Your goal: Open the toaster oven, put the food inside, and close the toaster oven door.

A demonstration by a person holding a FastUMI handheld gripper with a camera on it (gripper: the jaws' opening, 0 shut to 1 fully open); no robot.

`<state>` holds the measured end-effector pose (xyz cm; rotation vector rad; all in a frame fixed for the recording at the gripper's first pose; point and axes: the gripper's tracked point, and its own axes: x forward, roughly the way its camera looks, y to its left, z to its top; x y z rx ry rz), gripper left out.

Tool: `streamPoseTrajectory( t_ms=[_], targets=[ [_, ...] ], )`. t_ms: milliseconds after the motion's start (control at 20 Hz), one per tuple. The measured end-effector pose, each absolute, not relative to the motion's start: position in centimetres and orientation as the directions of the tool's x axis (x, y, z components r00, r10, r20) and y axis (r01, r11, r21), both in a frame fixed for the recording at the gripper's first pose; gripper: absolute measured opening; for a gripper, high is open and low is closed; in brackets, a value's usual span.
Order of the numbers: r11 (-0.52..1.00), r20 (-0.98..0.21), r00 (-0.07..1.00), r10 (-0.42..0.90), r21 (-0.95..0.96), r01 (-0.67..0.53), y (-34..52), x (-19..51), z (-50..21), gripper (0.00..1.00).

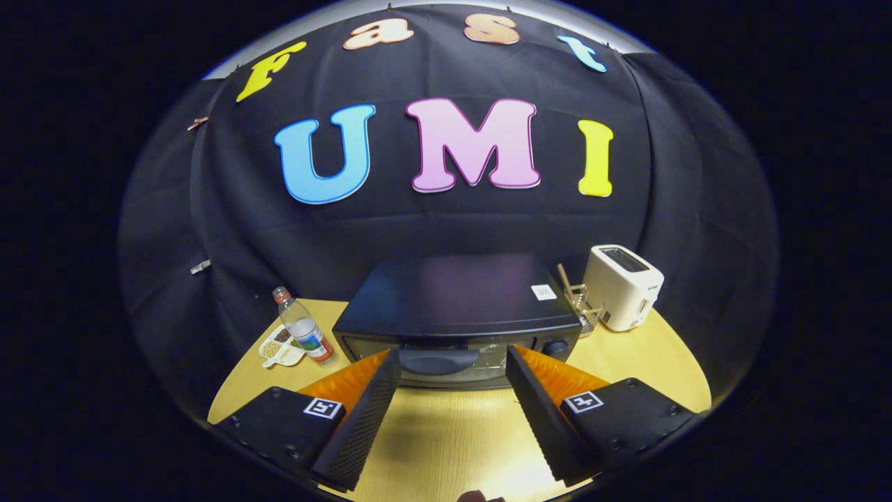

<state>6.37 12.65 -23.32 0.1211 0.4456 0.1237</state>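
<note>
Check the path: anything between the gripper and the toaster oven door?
Nothing visible. The gripper is open, its fingers spread either side of the oven door handle, with bare table between. The bottle and white toaster stand off to the sides.

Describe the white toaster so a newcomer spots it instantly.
Start at the black toaster oven on the wooden table, beyond the open gripper. A wire rack stands beside it, then the toaster. It is the only white, slotted box there.

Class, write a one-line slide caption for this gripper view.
Open gripper faces the closed toaster oven, door handle just ahead of its fingers.
</note>
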Motion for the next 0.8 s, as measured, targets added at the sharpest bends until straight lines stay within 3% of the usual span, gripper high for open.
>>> streamPoseTrajectory(
  t_ms=[500,800],
  targets=[
    [0.98,-0.222,0.972,0.077,0.196,-0.033,7.2,1.8,-12.1,0.99],
    [0.996,-0.053,0.997,0.065,0.057,-0.062,7.1,-1.4,-4.1,0.98]
  ],
)
